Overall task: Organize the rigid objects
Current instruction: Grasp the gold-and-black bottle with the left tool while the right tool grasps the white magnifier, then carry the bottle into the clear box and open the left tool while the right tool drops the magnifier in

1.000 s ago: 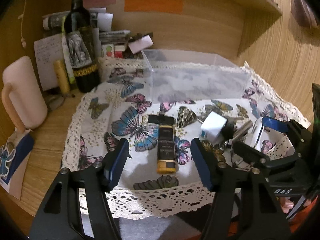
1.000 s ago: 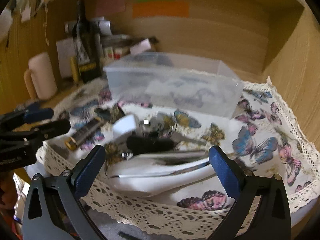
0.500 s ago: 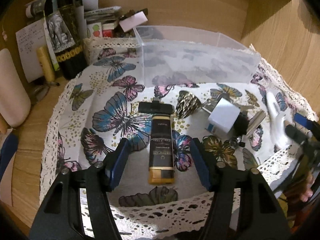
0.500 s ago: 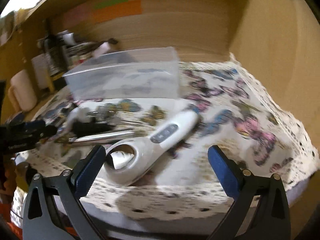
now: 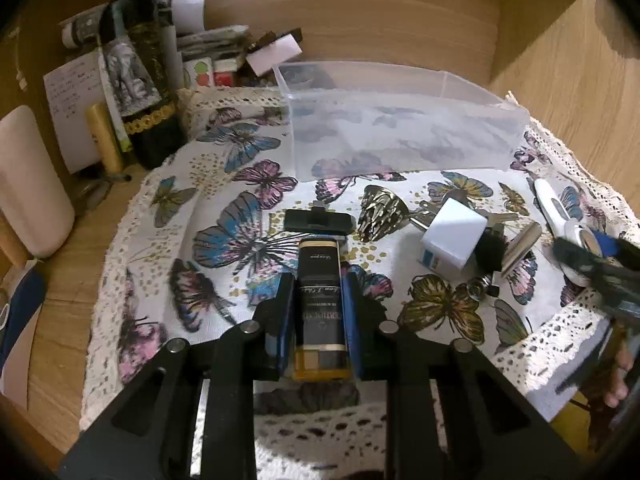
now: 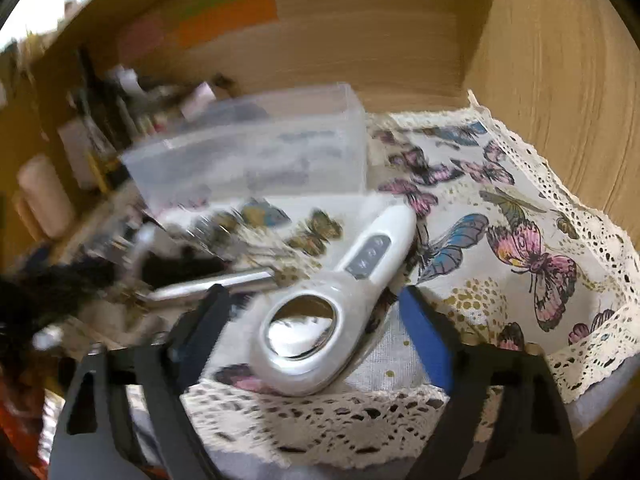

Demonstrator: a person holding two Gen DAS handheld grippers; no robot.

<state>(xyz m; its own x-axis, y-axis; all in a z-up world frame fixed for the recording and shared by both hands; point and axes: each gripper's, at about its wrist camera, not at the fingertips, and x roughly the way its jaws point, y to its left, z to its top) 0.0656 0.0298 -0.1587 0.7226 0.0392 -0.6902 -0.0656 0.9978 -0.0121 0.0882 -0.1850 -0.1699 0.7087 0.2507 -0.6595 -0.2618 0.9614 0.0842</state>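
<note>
My left gripper (image 5: 319,316) is shut on a black and gold perfume bottle (image 5: 320,280) that lies on the butterfly cloth (image 5: 224,240). My right gripper (image 6: 310,320) is open, its blue pads on either side of the round head of a white handheld device (image 6: 320,316), partly closed in but with gaps showing. The device also shows at the right in the left wrist view (image 5: 556,208). A clear plastic box (image 5: 396,128) stands at the back. A white cube (image 5: 454,236), a gold bell (image 5: 378,212), a black clip (image 5: 320,220) and a metal tube (image 5: 520,244) lie between.
A wine bottle (image 5: 140,76), papers and small boxes stand at the back left. A pink mug (image 5: 28,184) stands at the left on the wooden desk. Wooden walls close the back and the right side. The cloth's lace edge (image 5: 320,428) hangs at the front.
My left gripper has moved forward and shut on the perfume bottle. My right gripper has narrowed around the head of the white device and come closer to it.
</note>
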